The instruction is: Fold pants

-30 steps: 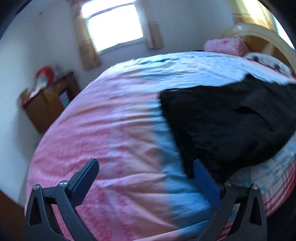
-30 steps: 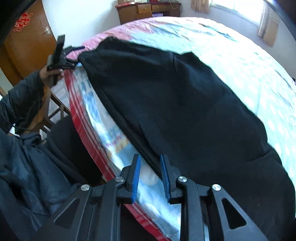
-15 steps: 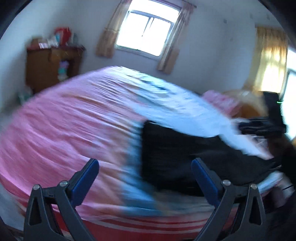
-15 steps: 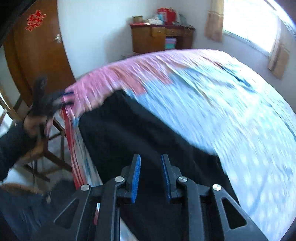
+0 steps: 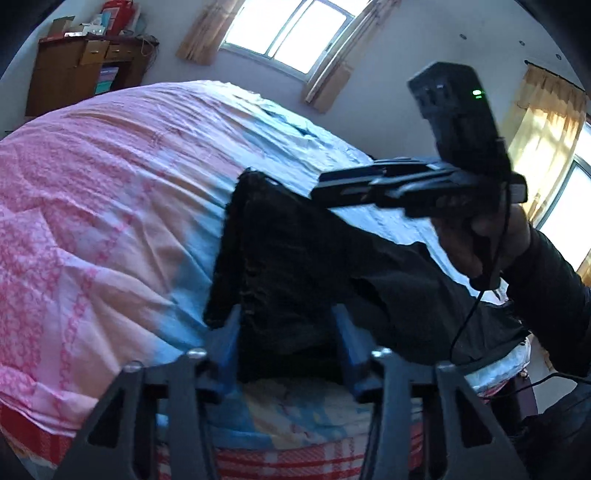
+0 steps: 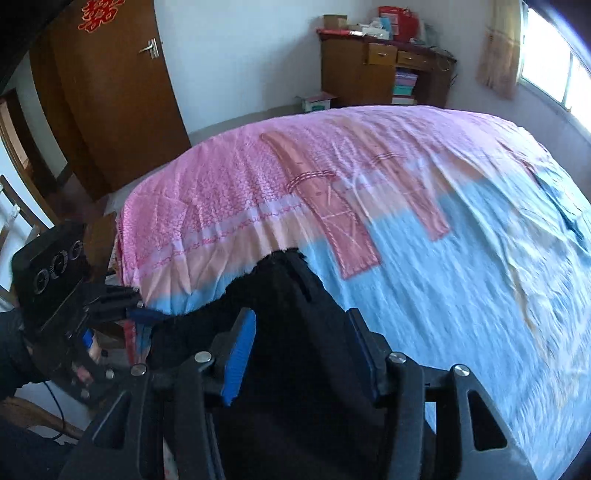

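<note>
The black pants (image 5: 303, 266) lie flat on the bed's near edge, over the pink and blue quilt (image 5: 92, 206). My left gripper (image 5: 288, 343) is open, its blue fingers on either side of the pants' near end. In the right wrist view the pants (image 6: 291, 332) run under my right gripper (image 6: 301, 354), which is open and straddles the cloth. The right gripper also shows in the left wrist view (image 5: 325, 190), held above the pants' far edge. The left gripper shows in the right wrist view (image 6: 136, 317) at the pants' left corner.
A wooden cabinet (image 6: 384, 74) with boxes on top stands by the far wall. A brown door (image 6: 107, 92) is at the left. A wooden chair (image 6: 22, 206) stands by the bed's near side. Windows with curtains (image 5: 288, 33) light the room.
My left gripper has swung round and closed part way, now straddling the pants' end. My right gripper has opened from nearly shut and moved along the pants toward their far end.
</note>
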### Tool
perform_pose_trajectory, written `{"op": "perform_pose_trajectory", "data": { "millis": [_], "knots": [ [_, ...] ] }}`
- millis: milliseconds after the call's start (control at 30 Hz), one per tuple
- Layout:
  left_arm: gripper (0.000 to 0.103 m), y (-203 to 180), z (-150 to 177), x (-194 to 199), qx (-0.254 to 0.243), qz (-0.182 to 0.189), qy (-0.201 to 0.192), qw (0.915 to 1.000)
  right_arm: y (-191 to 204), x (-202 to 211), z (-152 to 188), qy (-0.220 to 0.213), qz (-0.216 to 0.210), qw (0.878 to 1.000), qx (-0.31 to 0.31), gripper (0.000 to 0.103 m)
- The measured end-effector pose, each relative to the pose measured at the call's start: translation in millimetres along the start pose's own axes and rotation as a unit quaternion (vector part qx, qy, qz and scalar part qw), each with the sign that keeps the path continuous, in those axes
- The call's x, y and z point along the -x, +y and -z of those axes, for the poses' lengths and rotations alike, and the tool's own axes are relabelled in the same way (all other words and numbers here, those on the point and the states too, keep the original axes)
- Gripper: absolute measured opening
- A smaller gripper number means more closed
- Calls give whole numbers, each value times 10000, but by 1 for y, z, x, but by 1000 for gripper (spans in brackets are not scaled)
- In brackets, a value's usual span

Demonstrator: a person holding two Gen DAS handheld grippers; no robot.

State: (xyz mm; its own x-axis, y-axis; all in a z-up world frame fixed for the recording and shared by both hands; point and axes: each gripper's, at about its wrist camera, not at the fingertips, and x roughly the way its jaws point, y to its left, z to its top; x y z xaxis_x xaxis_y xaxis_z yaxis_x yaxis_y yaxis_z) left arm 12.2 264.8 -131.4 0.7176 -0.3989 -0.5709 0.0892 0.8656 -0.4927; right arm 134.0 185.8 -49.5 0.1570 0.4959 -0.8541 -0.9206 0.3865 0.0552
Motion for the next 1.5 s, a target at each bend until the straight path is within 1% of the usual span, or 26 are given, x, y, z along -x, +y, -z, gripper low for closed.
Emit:
{"op": "perform_pose_trajectory", "data": {
  "millis": [33, 67, 100, 133, 200, 233, 267, 367, 433, 500, 533, 600, 667, 733, 800, 833, 867, 933, 967, 1067, 1133, 1200, 1333, 1367, 1467, 1500],
  "knots": [
    [39, 1, -1, -1, -5, 33, -11, 10000, -1, -11, -2, 93, 70, 9999, 67, 52],
    [25, 1, -2, 0, -38, 14, -45, 10000, -2, -20, -2, 169, 191, 9996, 135, 52],
    [21, 2, -4, 2, -85, -65, -54, 9999, -4, -29, -2, 272, 160, 9994, 170, 51],
    [12, 4, -6, 3, -99, -93, -55, 9999, -6, -32, -2, 335, 62, 9993, 166, 38],
    [12, 6, -11, 5, -96, -86, -102, 9999, -6, -34, -3, 306, 109, 9993, 191, 30],
    [12, 8, -14, 5, -87, -72, -106, 9999, -6, -33, -5, 272, 37, 9995, 186, 18],
    [12, 8, -16, 4, -103, -70, -102, 9999, -5, -32, -7, 237, 41, 9995, 197, 12],
    [12, 6, -26, -2, -279, -183, -115, 9994, -8, -33, -12, 146, 281, 9995, 74, 9],
    [13, 5, -30, -10, -350, -272, -87, 9990, -21, -42, -12, 178, 123, 9996, -203, 9],
    [16, 9, -33, -18, -226, -380, 40, 9990, -31, -49, -9, 210, -81, 9988, -438, 10],
    [20, 9, -33, -17, -214, -412, 35, 9989, -33, -49, -8, 187, -177, 9985, -492, 15],
    [25, 6, -33, -12, -369, -713, -43, 9968, -31, -44, -10, 184, -237, 9983, -494, 21],
    [26, 5, -34, -3, -442, -910, -88, 9948, -33, -25, -8, 133, -436, 9974, -558, 41],
    [30, 6, -33, 9, -427, -1151, -143, 9923, -44, 9, 3, -91, -450, 9973, -578, 43],
    [36, -4, -32, 20, -615, -1349, -268, 9886, -63, 35, 18, -190, -412, 9958, -794, 43],
    [43, -10, -32, 25, -700, -1394, -346, 9872, -83, 55, 34, -227, -444, 9928, -1093, 43],
    [51, -16, -31, 29, -765, -1390, -417, 9865, -100, 70, 48, -249, -497, 9893, -1350, 43],
    [62, -38, -32, 29, -971, -1229, -534, 9862, -136, 99, 84, -304, -480, 9798, -1915, 43],
    [64, -47, -32, 26, -1028, -1150, -544, 9865, -149, 110, 99, -321, -401, 9757, -2132, 43],
    [70, -72, -32, 3, -1119, -736, -406, 9902, -179, 126, 151, -279, -312, 9580, -2837, 43],
    [71, -89, -24, -11, -1202, -639, -257, 9904, -190, 127, 181, -235, -432, 9456, -3216, 43],
    [71, -107, -21, -30, -1320, -520, -52, 9899, -197, 126, 199, -294, -498, 9359, -3475, 43],
    [71, -126, -11, -61, -1472, -644, 298, 9866, -210, 117, 214, -512, -952, 9148, -3893, 43],
    [71, -126, -8, -66, -1471, -684, 348, 9861, -212, 113, 214, -518, -989, 9118, -3951, 43],
    [71, -121, 0, -70, -1545, -938, 441, 9825, -215, 95, 210, -364, -987, 9163, -3865, 43],
    [72, -119, 2, -70, -1597, -992, 441, 9812, -216, 88, 209, -321, -1080, 9152, -3869, 43]
  ]
}}
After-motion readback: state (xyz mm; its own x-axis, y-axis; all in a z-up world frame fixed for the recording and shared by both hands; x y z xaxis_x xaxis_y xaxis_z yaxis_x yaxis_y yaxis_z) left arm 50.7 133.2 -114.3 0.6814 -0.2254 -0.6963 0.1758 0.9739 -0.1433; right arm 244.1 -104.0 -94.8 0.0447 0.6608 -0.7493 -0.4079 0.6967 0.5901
